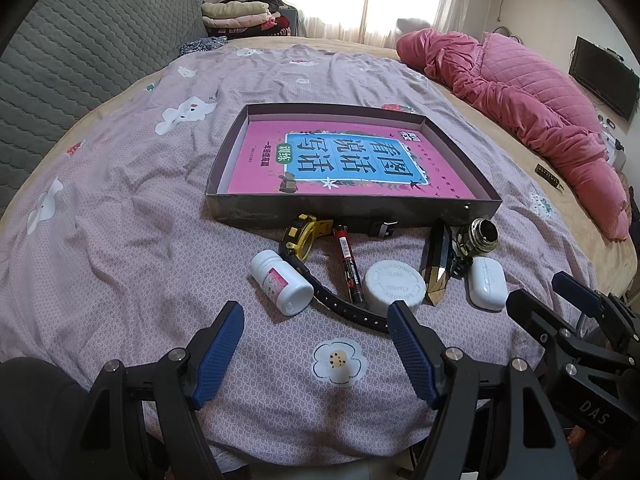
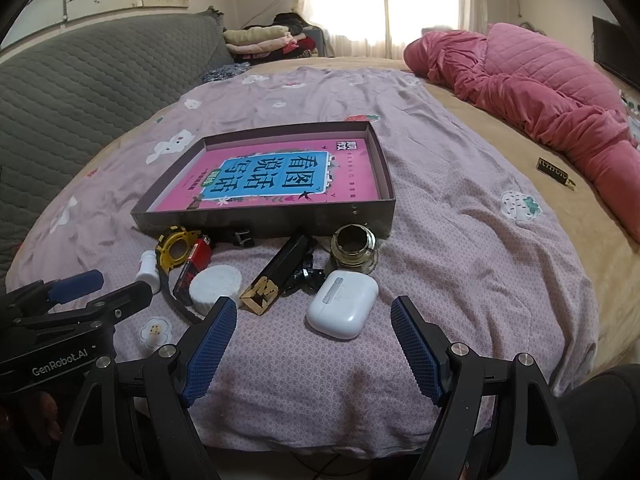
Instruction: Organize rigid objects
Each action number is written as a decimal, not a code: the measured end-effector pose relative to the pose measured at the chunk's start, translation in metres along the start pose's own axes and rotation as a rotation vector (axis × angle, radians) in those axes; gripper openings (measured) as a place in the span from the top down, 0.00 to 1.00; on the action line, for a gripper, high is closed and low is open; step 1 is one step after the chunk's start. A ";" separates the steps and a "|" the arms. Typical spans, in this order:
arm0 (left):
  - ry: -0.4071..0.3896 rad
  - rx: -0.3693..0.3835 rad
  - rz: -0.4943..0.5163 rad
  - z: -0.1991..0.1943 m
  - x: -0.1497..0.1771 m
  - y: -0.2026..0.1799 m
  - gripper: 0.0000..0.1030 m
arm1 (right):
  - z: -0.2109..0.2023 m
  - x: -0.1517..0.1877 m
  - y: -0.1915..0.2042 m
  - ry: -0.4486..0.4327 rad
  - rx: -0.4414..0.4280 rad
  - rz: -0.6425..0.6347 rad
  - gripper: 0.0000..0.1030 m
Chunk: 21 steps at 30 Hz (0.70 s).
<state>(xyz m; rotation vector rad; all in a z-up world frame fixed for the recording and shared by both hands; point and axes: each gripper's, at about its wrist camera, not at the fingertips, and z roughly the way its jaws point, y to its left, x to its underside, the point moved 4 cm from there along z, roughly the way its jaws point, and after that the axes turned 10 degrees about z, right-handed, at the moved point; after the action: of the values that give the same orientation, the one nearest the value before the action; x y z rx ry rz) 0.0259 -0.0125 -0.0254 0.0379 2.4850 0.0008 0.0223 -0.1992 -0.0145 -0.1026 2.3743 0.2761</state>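
A shallow dark box (image 1: 352,210) (image 2: 280,222) with a pink book (image 1: 344,160) (image 2: 276,178) inside lies on the bed. In front of it lie a white pill bottle (image 1: 282,282) (image 2: 149,270), a yellow-faced watch (image 1: 304,236) (image 2: 176,246), a red battery (image 1: 350,266) (image 2: 196,260), a white round lid (image 1: 394,286) (image 2: 216,286), a black-and-gold box (image 1: 436,264) (image 2: 276,276), a glass jar (image 1: 478,238) (image 2: 354,250) and a white earbud case (image 1: 488,282) (image 2: 342,308). My left gripper (image 1: 316,312) is open just short of the bottle. My right gripper (image 2: 312,308) is open before the earbud case.
A pink quilt (image 1: 520,100) (image 2: 540,92) is bunched along the right side of the bed. A grey quilted headboard (image 1: 80,60) rises at the left. A small dark item (image 2: 554,170) lies on the tan sheet at the right. Folded clothes (image 1: 240,16) are stacked at the back.
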 end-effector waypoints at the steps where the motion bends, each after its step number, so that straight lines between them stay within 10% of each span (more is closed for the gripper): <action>1: 0.000 0.001 0.000 0.000 0.000 0.000 0.29 | 0.000 0.000 0.000 0.000 0.001 0.000 0.22; 21: 0.004 0.006 0.002 0.000 0.001 -0.001 0.29 | 0.000 0.000 -0.001 0.003 0.000 0.006 0.22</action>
<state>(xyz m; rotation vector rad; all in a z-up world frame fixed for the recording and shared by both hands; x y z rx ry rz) 0.0251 -0.0130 -0.0265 0.0426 2.4889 -0.0057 0.0222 -0.2001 -0.0146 -0.0953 2.3781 0.2789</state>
